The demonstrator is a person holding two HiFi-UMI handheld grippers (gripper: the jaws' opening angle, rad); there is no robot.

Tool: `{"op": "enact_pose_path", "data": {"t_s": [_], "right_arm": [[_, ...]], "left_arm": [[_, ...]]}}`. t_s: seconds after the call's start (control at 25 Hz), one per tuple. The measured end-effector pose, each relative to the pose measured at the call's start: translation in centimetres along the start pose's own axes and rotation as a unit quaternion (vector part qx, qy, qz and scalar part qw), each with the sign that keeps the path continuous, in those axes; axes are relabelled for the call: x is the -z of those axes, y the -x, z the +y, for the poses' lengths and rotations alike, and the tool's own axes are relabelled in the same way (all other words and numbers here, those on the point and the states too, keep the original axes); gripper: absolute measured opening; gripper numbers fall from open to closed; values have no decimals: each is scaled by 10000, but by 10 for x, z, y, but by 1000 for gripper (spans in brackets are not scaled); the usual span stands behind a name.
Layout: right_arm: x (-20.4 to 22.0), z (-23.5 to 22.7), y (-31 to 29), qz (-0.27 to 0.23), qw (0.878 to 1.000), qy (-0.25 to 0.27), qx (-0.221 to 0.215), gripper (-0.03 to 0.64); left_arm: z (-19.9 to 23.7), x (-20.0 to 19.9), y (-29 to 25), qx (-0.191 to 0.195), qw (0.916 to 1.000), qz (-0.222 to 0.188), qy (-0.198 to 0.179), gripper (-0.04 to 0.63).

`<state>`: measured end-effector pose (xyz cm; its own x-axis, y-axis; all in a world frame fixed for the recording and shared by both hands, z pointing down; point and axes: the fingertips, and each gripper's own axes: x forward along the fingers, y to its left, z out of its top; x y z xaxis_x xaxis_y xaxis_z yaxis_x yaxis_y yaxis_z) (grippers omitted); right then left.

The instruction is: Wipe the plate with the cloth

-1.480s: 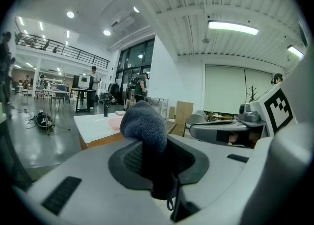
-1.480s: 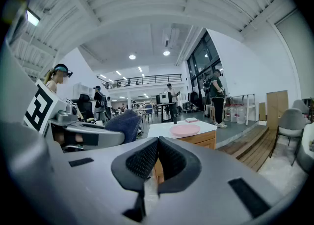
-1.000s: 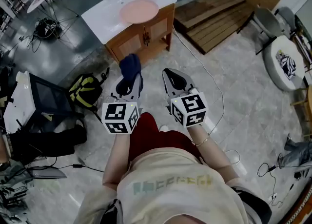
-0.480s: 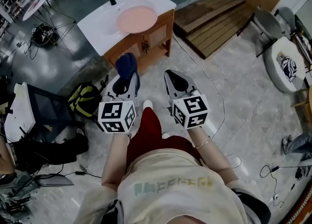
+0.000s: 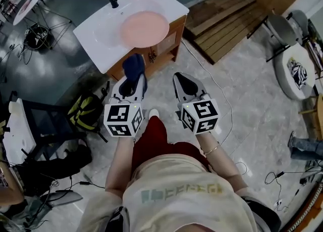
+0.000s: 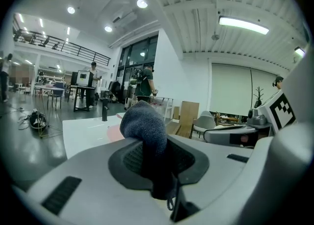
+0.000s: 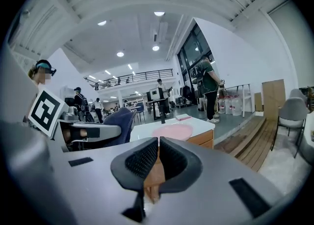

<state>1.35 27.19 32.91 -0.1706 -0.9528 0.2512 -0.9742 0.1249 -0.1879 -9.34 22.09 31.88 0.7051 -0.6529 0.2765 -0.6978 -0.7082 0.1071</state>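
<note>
In the left gripper view the cloth (image 6: pixel 144 126) hides most of the plate (image 6: pixel 113 132) behind it.

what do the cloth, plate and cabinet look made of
Cloth: soft fabric, maybe terry or fleece; fuzzy, nubbly blue surface.
Plate: plastic or glazed ceramic, can't tell; smooth, even pink.
Cabinet: wood or wood veneer; orange-brown panelled doors.
</note>
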Motion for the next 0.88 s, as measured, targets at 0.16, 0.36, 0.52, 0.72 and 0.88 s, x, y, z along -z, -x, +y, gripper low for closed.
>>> {"op": "enact_pose_path", "data": {"t_s": [0.16, 0.36, 0.52, 0.72, 0.88], "right_arm": [[-8, -9, -47, 91, 9999, -60, 70, 38], [-22, -20, -98, 117, 9997, -39, 201, 38], [-31, -31, -128, 113, 9992, -64, 373, 38], [-38, -43, -161, 169, 9981, -70, 582, 38], [-40, -45, -183, 217, 9975, -33, 671, 38]], "left_arm": [[30, -9, -35, 83, 9999, 57, 42, 80], [63, -17, -71, 195, 9997, 125, 38, 80], [86, -23, -93, 263, 9995, 142, 53, 80], [113, -29, -114, 346, 9992, 154, 89, 80], [134, -28, -128, 394, 9990, 182, 141, 80]]}}
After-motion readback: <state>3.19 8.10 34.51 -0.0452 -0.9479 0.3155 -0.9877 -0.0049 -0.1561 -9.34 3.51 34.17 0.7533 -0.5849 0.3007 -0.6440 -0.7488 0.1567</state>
